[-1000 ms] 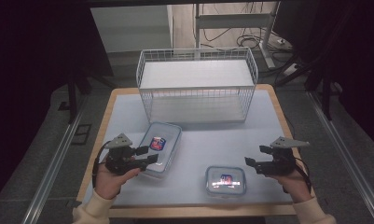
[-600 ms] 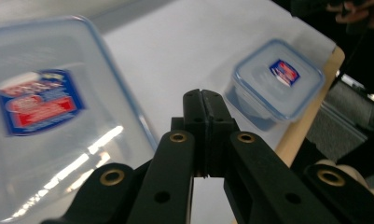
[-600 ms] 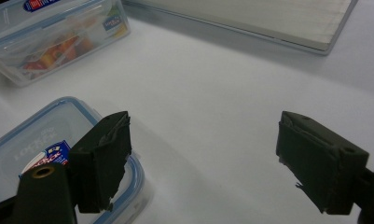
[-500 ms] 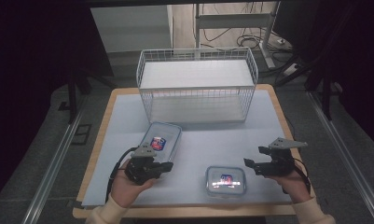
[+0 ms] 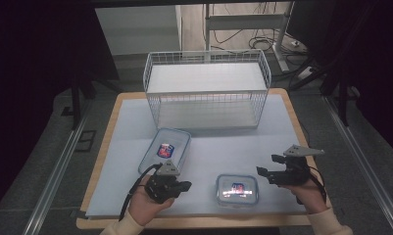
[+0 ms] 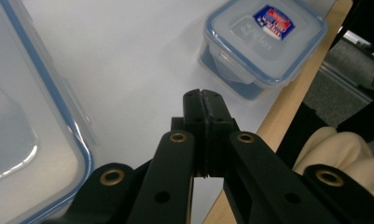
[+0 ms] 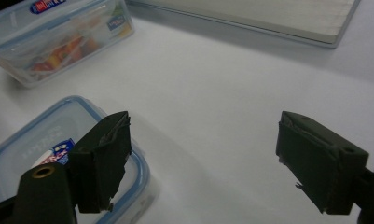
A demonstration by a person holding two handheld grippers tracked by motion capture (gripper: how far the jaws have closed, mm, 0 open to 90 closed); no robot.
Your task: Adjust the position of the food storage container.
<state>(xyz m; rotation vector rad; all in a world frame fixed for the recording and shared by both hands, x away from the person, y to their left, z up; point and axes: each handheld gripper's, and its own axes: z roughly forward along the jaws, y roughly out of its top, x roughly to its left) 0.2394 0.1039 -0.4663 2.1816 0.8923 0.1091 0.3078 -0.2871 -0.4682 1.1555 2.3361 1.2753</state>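
A large rectangular food box with a blue-rimmed lid (image 5: 165, 149) lies left of centre on the table. A small square box with the same kind of lid (image 5: 237, 188) sits near the front edge. My left gripper (image 5: 186, 185) hovers between them, just in front of the large box (image 6: 31, 116), and points toward the small box (image 6: 264, 39). Its jaws meet with nothing between them (image 6: 204, 100). My right gripper (image 5: 265, 165) stays to the right of the small box (image 7: 40, 144), open and empty (image 7: 208, 149). The large box (image 7: 58, 37) holds colourful food.
A white wire basket (image 5: 207, 90) stands at the back of the table, its open side facing forward. The wooden front edge (image 6: 287, 107) runs just beyond the small box. White table surface (image 5: 223, 147) stretches between the boxes and the basket.
My left hand has moved right and toward the front edge, away from the large box's side. The right hand and both boxes have stayed put.
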